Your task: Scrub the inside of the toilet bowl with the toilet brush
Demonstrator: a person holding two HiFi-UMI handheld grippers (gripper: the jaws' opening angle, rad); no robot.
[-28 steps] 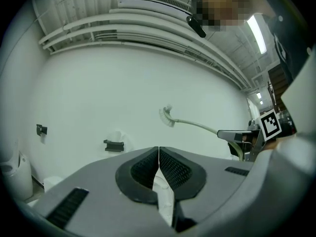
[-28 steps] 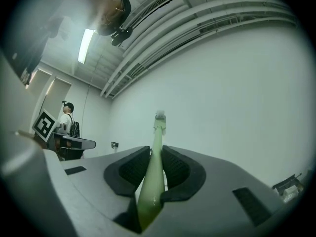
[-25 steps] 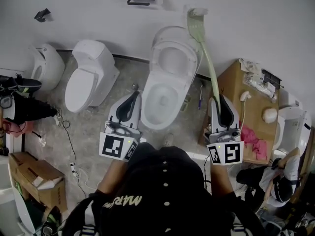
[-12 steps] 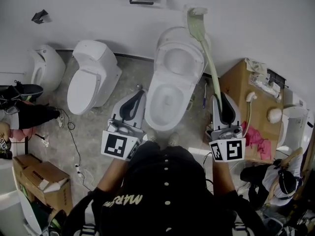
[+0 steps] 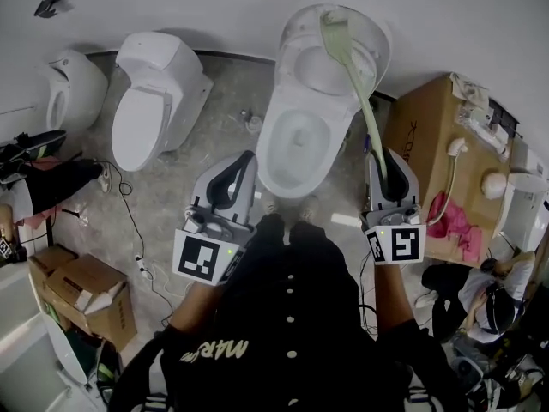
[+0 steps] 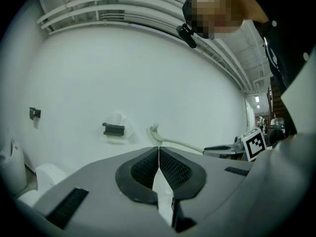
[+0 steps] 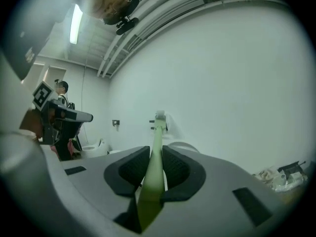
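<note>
Toilet brush (image 5: 358,80): its pale green handle is clamped between the jaws of the right tool (image 5: 383,163). The right gripper view confirms this, with the handle (image 7: 154,167) running straight out between both pads and the bristle head far ahead of the tool. The head sits high and beyond the bowl, in front of the raised seat (image 5: 377,41). It is not inside the toilet bowl (image 5: 268,166), which lies ahead and left of the right tool, between the two tools. Step in hand, as judged: get the head down into the bowl. To do it well, tip the right tool forward and down so the long, slightly bowed handle swings the head below the rim. Grip firmly, since such a long lever will likely twist in the pads once the bristles press on porcelain. Then sweep round the inner wall. Left tool (image 5: 238,166): jaws closed together, nothing held, just left of the bowl; best kept out of the sweep. Count:
- one brush, two tools, one open bowl
- one closed-lid toilet (image 5: 159,101) and one further white fixture (image 5: 73,93), both well left of the left tool
- one table (image 5: 420,144) right of the right tool
- two cardboard boxes (image 5: 86,303)
</note>
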